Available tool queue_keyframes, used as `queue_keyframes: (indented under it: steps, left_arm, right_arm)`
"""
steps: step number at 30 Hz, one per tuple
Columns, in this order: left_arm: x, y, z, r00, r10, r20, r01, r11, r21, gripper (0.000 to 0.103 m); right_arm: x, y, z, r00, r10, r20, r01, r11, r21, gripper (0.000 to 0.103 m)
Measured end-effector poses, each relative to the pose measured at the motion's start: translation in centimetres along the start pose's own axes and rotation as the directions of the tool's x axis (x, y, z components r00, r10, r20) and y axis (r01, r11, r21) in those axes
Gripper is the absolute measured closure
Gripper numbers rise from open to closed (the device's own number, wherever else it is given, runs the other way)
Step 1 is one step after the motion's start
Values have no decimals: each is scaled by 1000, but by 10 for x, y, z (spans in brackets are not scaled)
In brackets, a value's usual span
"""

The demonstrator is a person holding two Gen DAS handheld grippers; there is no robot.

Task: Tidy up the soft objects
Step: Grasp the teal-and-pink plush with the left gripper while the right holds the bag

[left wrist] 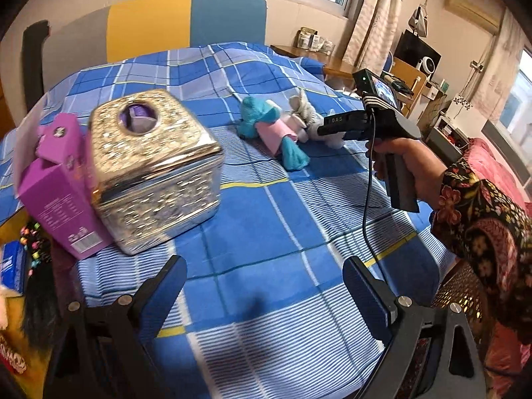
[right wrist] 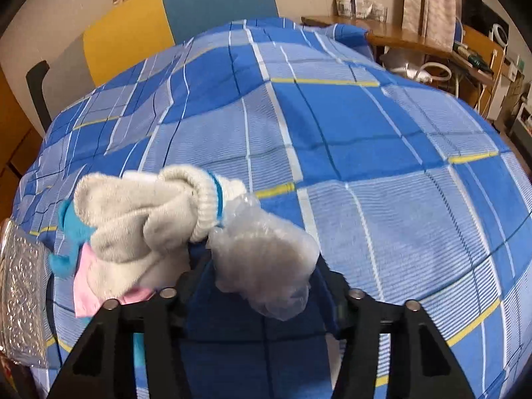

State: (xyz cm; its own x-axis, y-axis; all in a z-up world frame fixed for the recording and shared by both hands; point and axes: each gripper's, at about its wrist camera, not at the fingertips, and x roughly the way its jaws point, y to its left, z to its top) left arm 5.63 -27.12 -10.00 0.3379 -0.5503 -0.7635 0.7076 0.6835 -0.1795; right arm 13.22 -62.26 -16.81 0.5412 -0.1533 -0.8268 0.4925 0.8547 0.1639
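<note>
A small heap of soft things lies on the blue plaid bed sheet (left wrist: 259, 219): a teal and pink sock (left wrist: 272, 129) and a grey-white sock (left wrist: 304, 108). In the right wrist view the white sock (right wrist: 139, 219) lies over the teal and pink one (right wrist: 71, 229), with a plastic-wrapped bundle (right wrist: 262, 262) beside it. My right gripper (right wrist: 262, 276) has that bundle between its fingers, which sit against both its sides and are mostly hidden by it. A hand (left wrist: 409, 166) holds this gripper (left wrist: 321, 130) at the heap. My left gripper (left wrist: 266, 289) hangs open over bare sheet, nothing between its fingers.
A silver embossed tissue box (left wrist: 156, 173) stands left of the heap, its edge showing in the right wrist view (right wrist: 23, 299). A purple carton (left wrist: 60, 196) leans against it. A yellow and blue headboard (left wrist: 186, 20) is behind, a wooden desk (left wrist: 335, 63) to the right, a woven basket (left wrist: 462, 292) near right.
</note>
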Motion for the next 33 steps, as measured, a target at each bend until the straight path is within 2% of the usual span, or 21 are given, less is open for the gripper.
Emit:
queue_keyframes:
  steps: [2,8,11,14,18,22,24,27,29,31,32,33]
  left_arm:
    - [4,-4,6,1000,-20,5,20,1000,-9,8]
    - [19,-26,36,1000,-20,17,19,1000,11,8]
    - [35,-37,55,999,-33,10,33,999,-1,8]
    - [53,-46,78,1000,-26,1,26,1000,-15,8]
    - [81,-49,111,1000,27,4,-27,998,-65,8]
    - [114,-50,137,987,155,48,-153,987,-49,7]
    - [139,-48,146,976,215,18,-214,976,-45,8]
    - [171,-41,153,972,234,-38,-235,971,-51,8]
    - [185,-39,156,970,237,-49,-239,970,-33,18]
    - [202,-35,156,971,226,-83,-228,973,-20,40]
    - [207,-32,155,971,219,-98,-222,975,-27,45]
    - [211,-31,152,972,210,-106,-214,976,-32,56]
  right_arm:
    - [-4,0,0,1000,-5,-16,5,1000,5,61]
    - [-35,-4,-16,998,23,-61,-19,998,53,66]
    - [-56,-9,-28,997,63,-41,-59,993,106,66]
    - [-72,-17,-33,995,93,28,-96,983,154,66]
    - [-79,-29,-31,991,106,78,-121,969,214,66]
    - [-79,-37,-29,988,126,84,-144,957,253,66]
    - [-77,-39,-27,986,143,88,-161,950,268,66]
    - [-77,-39,-27,984,153,88,-172,948,268,66]
    - [-76,-40,-26,982,168,90,-187,944,274,66]
    - [-75,-40,-25,980,179,90,-197,940,277,66]
    - [-74,-40,-25,980,179,89,-197,940,278,65]
    - [-73,-40,-25,980,181,87,-198,940,278,65]
